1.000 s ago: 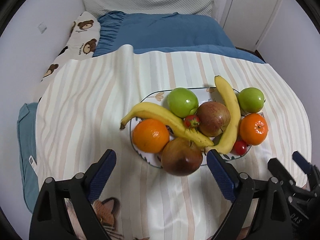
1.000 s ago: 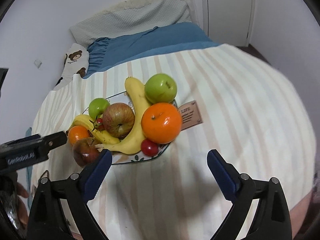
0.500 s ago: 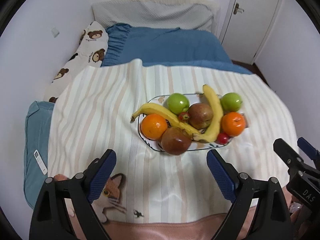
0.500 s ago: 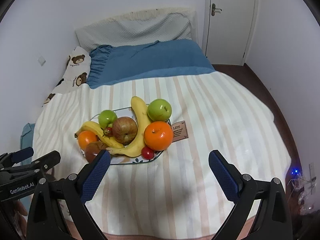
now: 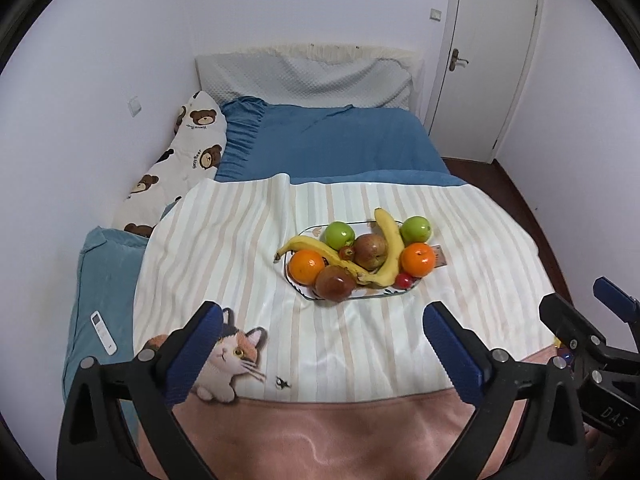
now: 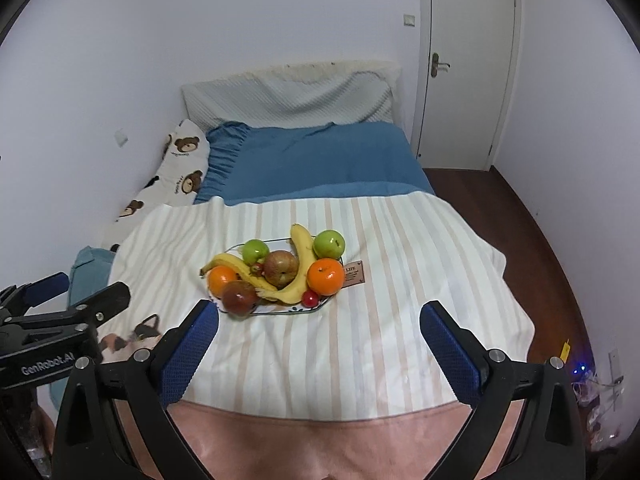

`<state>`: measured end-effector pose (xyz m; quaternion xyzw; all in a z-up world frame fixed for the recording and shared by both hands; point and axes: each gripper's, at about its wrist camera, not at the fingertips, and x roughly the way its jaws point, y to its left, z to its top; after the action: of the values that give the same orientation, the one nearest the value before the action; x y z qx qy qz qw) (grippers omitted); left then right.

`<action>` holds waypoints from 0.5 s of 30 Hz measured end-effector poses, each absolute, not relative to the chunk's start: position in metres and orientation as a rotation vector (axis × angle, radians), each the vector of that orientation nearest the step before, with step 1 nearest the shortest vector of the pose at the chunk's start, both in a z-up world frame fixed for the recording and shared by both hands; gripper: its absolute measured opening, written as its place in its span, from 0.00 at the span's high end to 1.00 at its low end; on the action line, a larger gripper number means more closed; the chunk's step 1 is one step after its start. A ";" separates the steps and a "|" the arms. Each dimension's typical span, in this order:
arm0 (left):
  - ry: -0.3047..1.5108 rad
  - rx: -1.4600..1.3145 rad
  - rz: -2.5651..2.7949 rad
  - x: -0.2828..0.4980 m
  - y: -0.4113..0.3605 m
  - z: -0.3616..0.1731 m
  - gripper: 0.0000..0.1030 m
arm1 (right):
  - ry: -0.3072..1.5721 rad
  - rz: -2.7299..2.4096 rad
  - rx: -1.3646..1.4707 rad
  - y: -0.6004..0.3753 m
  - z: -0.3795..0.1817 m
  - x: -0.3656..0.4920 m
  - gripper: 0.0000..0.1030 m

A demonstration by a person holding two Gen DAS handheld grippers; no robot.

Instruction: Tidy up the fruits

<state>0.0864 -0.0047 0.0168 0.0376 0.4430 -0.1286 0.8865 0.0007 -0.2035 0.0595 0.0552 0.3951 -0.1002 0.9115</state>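
My left hand-held gripper (image 5: 318,346) is nearest, blue-padded fingers wide apart, nothing between them, held over the pink hem of the blanket (image 5: 320,432). My right hand-held gripper (image 6: 319,346) likewise stands spread and empty. In the right wrist view the left unit's body reads "GenRobot.AI"; in the left wrist view the right unit shows "DAS", the rest cut off. Beyond the fingers, a cat print (image 5: 232,356) on the striped blanket. Left of it, a white remote (image 5: 103,331) lies on the teal cover. Farther on, mid-bed, the plate (image 5: 374,298) carries the fruit: dark red apple (image 5: 335,283) at the near rim, orange (image 5: 306,266) to its left, small red fruit (image 5: 404,280) near right, second orange (image 5: 417,259), two bananas (image 5: 390,254) crossing around a russet apple (image 5: 370,250), two green apples (image 5: 339,235) at the back. Just right of the plate, a brown tag (image 6: 354,273) reads "LIFE"; smaller text illegible. Farthest: bear-print pillow (image 5: 188,160), door (image 5: 486,60)
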 end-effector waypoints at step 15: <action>0.877 0.077 -0.253 0.030 0.006 0.050 0.01 | 0.736 -0.201 0.071 -0.182 0.118 -0.060 0.00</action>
<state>0.0298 0.0059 0.0496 0.0370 0.4235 -0.1221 0.8969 -0.0601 -0.1824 0.1177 0.0346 0.3593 -0.0980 0.9274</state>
